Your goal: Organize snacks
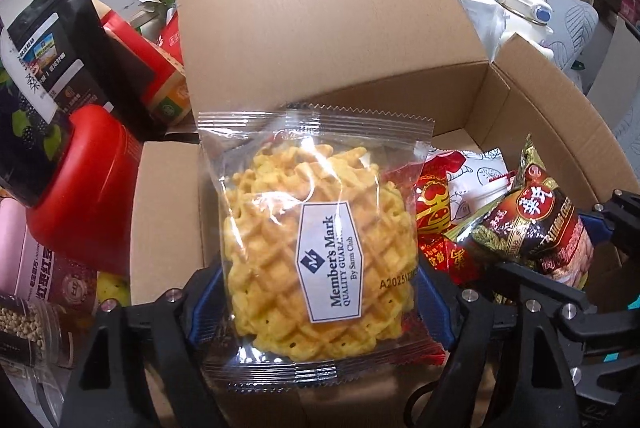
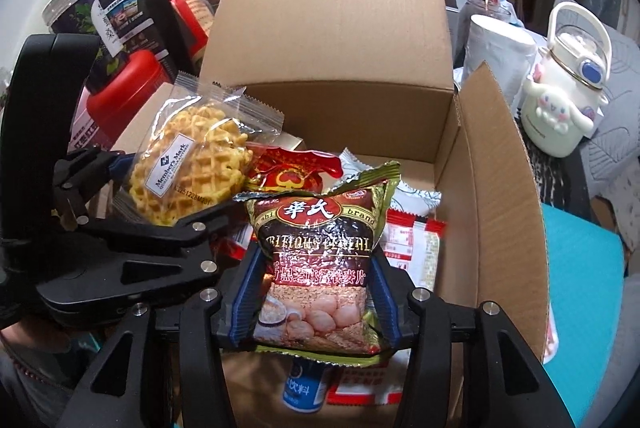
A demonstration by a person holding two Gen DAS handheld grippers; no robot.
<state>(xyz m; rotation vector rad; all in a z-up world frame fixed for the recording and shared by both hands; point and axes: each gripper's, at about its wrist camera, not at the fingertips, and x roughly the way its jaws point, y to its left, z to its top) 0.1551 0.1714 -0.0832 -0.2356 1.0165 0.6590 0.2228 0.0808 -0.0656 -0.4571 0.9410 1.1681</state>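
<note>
A clear packet with a yellow waffle biscuit (image 1: 304, 248) stands upright between the blue pads of my left gripper (image 1: 320, 292), which is shut on its sides. The same waffle packet (image 2: 188, 164) hangs over the left rim of an open cardboard box (image 2: 340, 28). My right gripper (image 2: 314, 288) is shut on a dark red and green cereal packet (image 2: 320, 260), held above the box's near side. That cereal packet (image 1: 536, 228) appears at the right of the left wrist view. Inside the box lie a red packet (image 2: 296, 176) and white packets (image 2: 412, 196).
The box's tall rear flap (image 1: 320, 28) stands upright. Left of the box crowd a red container (image 1: 92, 188), a black pouch (image 1: 52, 60) and jars (image 2: 68, 8). A white cartoon bottle (image 2: 564, 100) stands to the right. A blue can (image 2: 302, 388) shows below my right gripper.
</note>
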